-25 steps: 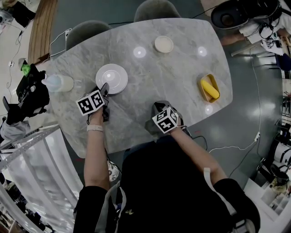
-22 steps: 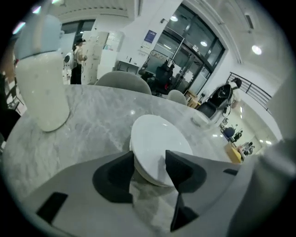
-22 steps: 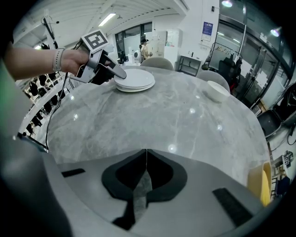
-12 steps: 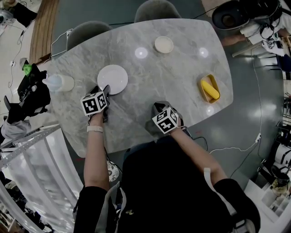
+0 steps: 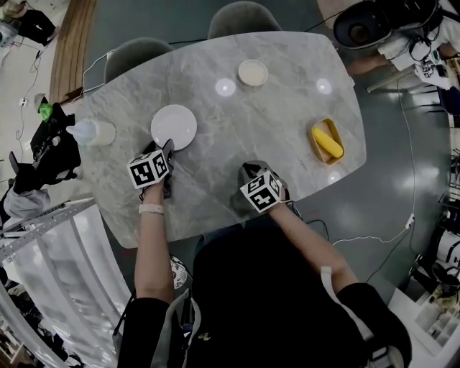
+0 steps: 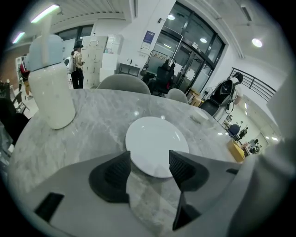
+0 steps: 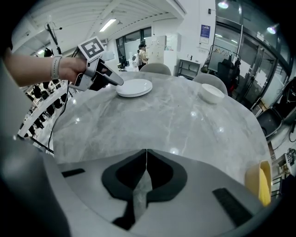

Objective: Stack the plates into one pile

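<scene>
Left of centre on the grey marble table (image 5: 251,122) lies a pile of white plates (image 5: 174,126); in the right gripper view the pile of plates (image 7: 134,87) shows two rims. My left gripper (image 5: 167,148) sits at the pile's near edge. Its jaws have just been opening and now stand wide. In the left gripper view the top plate (image 6: 156,144) lies just past my left gripper (image 6: 149,159), its near rim showing between the tips, and neither pad presses on it. My right gripper (image 5: 249,171) rests near the front edge; the right gripper (image 7: 144,152) is shut on nothing.
A small cream bowl (image 5: 253,72) sits at the table's far side. A yellow container (image 5: 327,141) with a banana is at the right end, and a white bottle with a pale blue cap (image 5: 93,132) at the left end. Two grey chairs (image 5: 244,18) stand behind.
The left gripper's jaws have opened off the plate's near rim, and the plate now lies flat on the pile. The right gripper has stayed put.
</scene>
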